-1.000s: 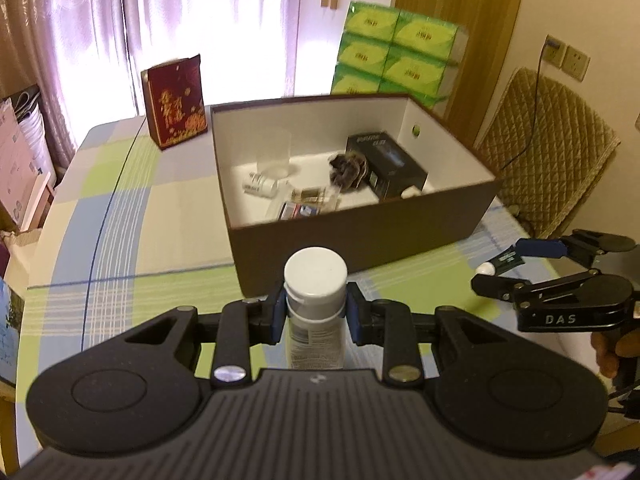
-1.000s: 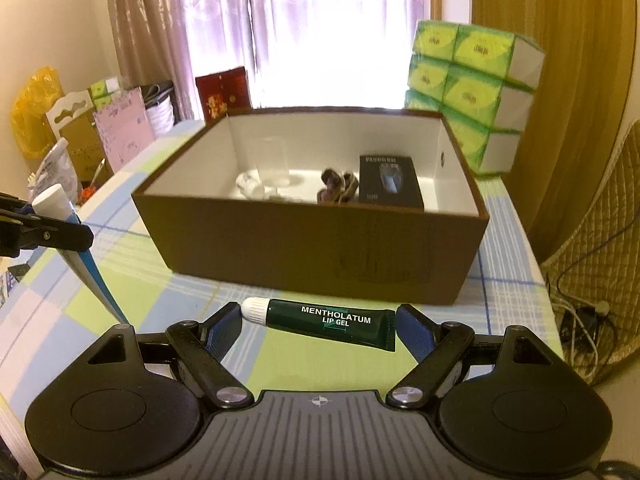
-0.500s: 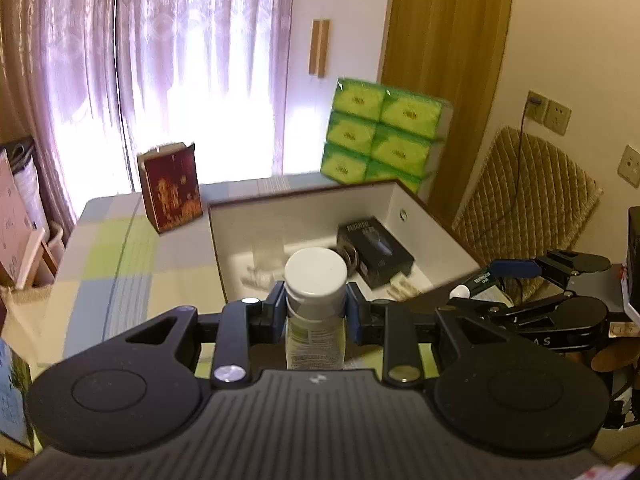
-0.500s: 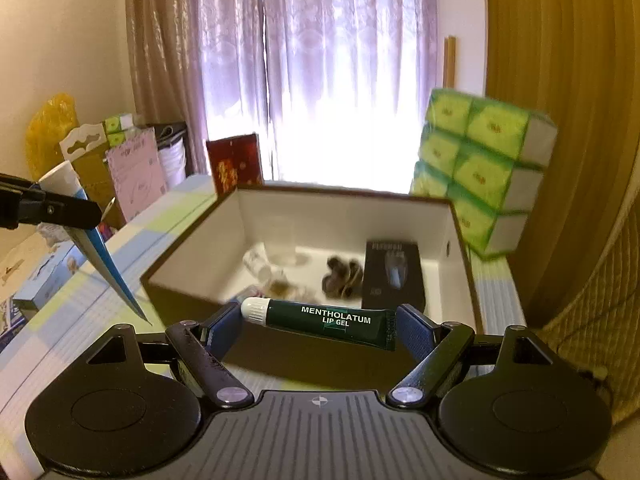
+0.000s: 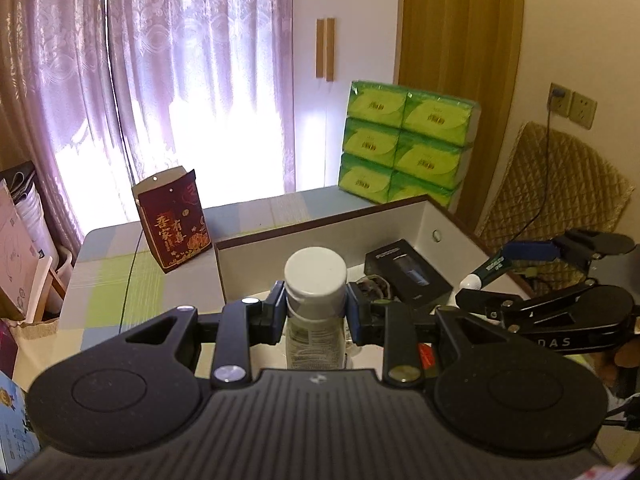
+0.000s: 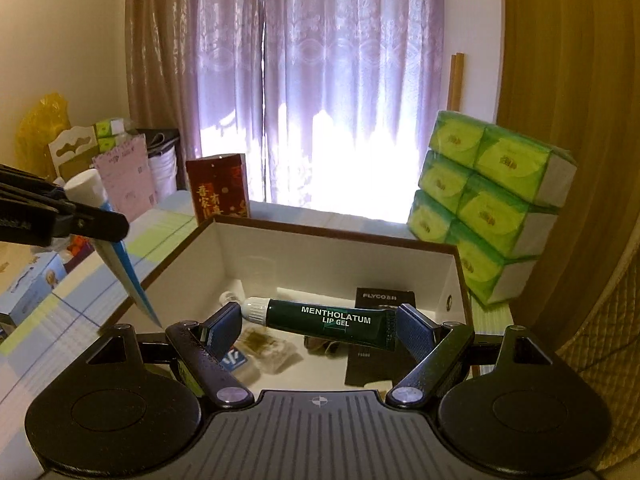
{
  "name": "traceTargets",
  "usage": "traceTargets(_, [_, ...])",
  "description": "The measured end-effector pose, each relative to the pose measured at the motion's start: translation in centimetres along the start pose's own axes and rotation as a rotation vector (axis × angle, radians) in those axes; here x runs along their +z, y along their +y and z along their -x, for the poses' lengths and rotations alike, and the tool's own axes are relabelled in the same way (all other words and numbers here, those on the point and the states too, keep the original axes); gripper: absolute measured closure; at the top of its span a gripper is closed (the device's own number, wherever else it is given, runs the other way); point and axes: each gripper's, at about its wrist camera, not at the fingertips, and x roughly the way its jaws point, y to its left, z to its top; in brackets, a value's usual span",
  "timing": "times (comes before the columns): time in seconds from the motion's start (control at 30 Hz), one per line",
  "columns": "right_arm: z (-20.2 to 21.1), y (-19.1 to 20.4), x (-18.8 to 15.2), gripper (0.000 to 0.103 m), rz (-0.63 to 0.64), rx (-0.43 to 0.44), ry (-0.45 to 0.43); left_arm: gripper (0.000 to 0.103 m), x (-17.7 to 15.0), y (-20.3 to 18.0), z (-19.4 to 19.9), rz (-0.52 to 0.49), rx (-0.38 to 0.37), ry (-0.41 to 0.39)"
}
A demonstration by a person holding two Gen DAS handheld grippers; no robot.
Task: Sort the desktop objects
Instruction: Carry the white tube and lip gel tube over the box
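Observation:
My left gripper [image 5: 316, 312] is shut on an upright white-capped tube [image 5: 315, 276], held just below its cap. It hangs over the near part of the brown box [image 5: 320, 222] with white inner walls. My right gripper [image 6: 318, 323] is shut on a dark green lip gel tube [image 6: 336, 320], gripped end to end and lying crosswise above the box [image 6: 320, 256]. From the left wrist, the right gripper [image 5: 496, 276] with the lip gel tube [image 5: 490, 266] shows over the box's right side. The right wrist sees the left gripper [image 6: 80, 216] with its tapering blue-bodied tube [image 6: 120, 268] at the left.
Inside the box lie a black carton [image 6: 384, 298], a clear packet [image 6: 264, 346] and small bottles. A red gift bag [image 5: 174, 220] stands behind the box on the checked tablecloth [image 5: 120, 280]. Green tissue packs [image 5: 404, 148] are stacked at the back right, beside a woven chair [image 5: 560, 200].
Both grippers have risen and moved forward, from in front of the box's near wall to above its inside. Each keeps its hold on its tube.

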Motion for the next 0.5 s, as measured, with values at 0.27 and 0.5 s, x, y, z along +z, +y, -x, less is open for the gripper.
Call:
traceTargets(0.27, [-4.7, -1.1, 0.5, 0.022, -0.008, 0.024, 0.087, 0.078, 0.5, 0.4, -5.7, -0.020, 0.016, 0.075])
traceTargets(0.5, [-8.8, -1.7, 0.0, 0.022, 0.046, 0.039, 0.198, 0.078, 0.1, 0.6, -10.5, -0.044, 0.035, 0.170])
